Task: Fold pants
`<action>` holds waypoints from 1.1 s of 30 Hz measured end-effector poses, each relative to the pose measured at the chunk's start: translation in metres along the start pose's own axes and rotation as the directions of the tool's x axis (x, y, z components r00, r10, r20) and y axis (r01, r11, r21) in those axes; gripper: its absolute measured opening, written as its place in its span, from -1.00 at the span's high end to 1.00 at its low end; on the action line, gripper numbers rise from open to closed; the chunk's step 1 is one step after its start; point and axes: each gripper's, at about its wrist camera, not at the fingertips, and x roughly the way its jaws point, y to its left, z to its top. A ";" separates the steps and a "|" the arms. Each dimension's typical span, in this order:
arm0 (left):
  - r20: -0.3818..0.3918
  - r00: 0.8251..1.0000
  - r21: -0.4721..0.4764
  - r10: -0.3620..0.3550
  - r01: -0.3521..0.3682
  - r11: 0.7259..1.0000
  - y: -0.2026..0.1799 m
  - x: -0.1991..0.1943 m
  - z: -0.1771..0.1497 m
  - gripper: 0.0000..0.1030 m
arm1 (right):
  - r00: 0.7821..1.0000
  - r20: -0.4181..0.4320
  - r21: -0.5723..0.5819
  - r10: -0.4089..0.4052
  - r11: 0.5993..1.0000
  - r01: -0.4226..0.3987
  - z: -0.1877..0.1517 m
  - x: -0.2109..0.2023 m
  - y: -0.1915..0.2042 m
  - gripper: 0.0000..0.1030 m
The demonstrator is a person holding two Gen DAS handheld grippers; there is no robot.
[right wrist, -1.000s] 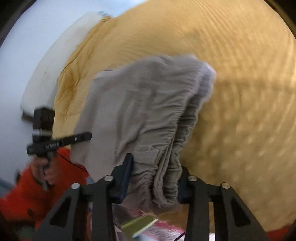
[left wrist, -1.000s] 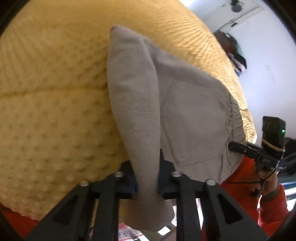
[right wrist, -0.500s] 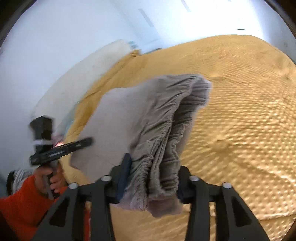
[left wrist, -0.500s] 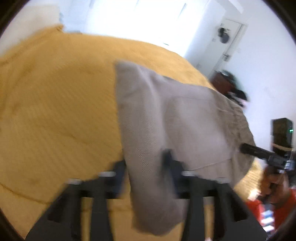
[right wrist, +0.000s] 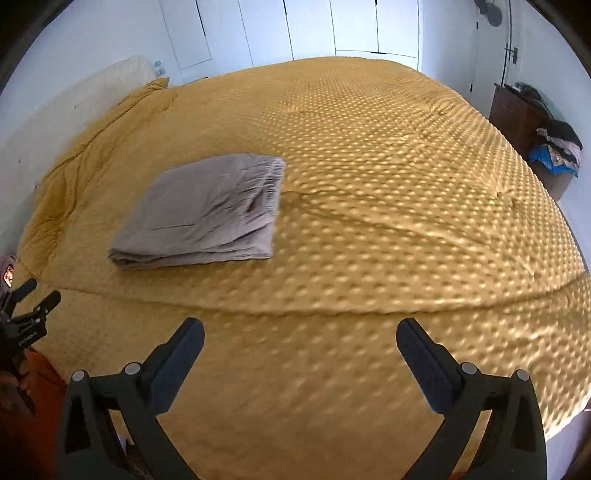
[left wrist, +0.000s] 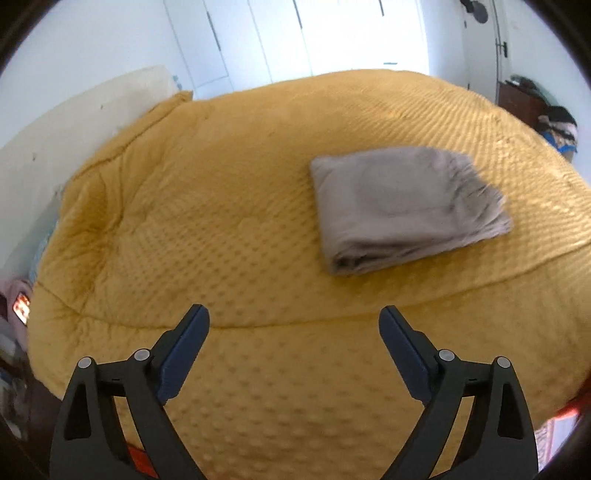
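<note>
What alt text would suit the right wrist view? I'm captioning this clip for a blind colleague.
Folded grey pants lie flat on a yellow bedspread, left of centre, with the gathered waistband on their right side. The open right gripper hovers empty in the foreground, clear of the pants. White closet doors stand behind the bed.

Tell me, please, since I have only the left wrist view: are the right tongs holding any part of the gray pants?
Observer: No. The right tongs are open and empty over the yellow bedspread, apart from the pants.
Operator: Is the waistband tucked inside the fold? It is blurred for me.
Observer: It is exposed: the gathered waistband forms the bundle's far right end.
Operator: Can you see my left tongs from there?
Observer: Yes, the left tongs show at the right view's left edge, nearer than the pants and not touching them.
</note>
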 end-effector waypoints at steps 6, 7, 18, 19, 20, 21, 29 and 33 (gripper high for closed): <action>0.076 0.997 -0.023 -0.017 0.018 1.000 0.005 -0.062 0.040 -0.93 | 0.998 0.043 -0.051 0.039 0.998 -0.037 0.015 -0.052 0.043 -0.99; 0.094 0.995 -0.040 -0.016 0.020 0.999 0.007 -0.075 0.042 -0.94 | 0.997 0.051 -0.059 0.054 0.997 -0.051 0.016 -0.063 0.051 -1.00; 0.028 0.998 -0.118 -0.052 0.055 0.991 0.019 -0.091 0.019 -0.96 | 0.990 0.057 -0.154 0.130 0.981 -0.120 -0.012 -0.117 0.110 -0.99; 0.024 0.998 -0.121 -0.052 0.054 0.991 0.018 -0.092 0.017 -0.99 | 0.990 0.052 -0.152 0.131 0.981 -0.122 -0.018 -0.119 0.112 -0.99; 0.023 0.998 -0.122 -0.050 0.052 0.991 0.018 -0.093 0.014 -0.99 | 0.990 0.048 -0.151 0.131 0.981 -0.123 -0.024 -0.120 0.114 -0.99; 0.021 0.999 -0.122 -0.048 0.051 0.991 0.017 -0.095 0.012 -0.99 | 0.991 0.044 -0.149 0.129 0.981 -0.121 -0.028 -0.121 0.115 -0.99; -0.007 0.996 -0.106 -0.085 0.084 0.991 0.014 -0.112 -0.004 -0.99 | 0.991 -0.037 -0.121 0.130 0.984 -0.133 -0.064 -0.125 0.117 -0.99; -0.031 0.993 -0.088 -0.118 0.115 0.989 0.010 -0.119 -0.014 -0.99 | 0.995 -0.031 -0.147 0.097 0.984 -0.101 -0.069 -0.140 0.118 -0.99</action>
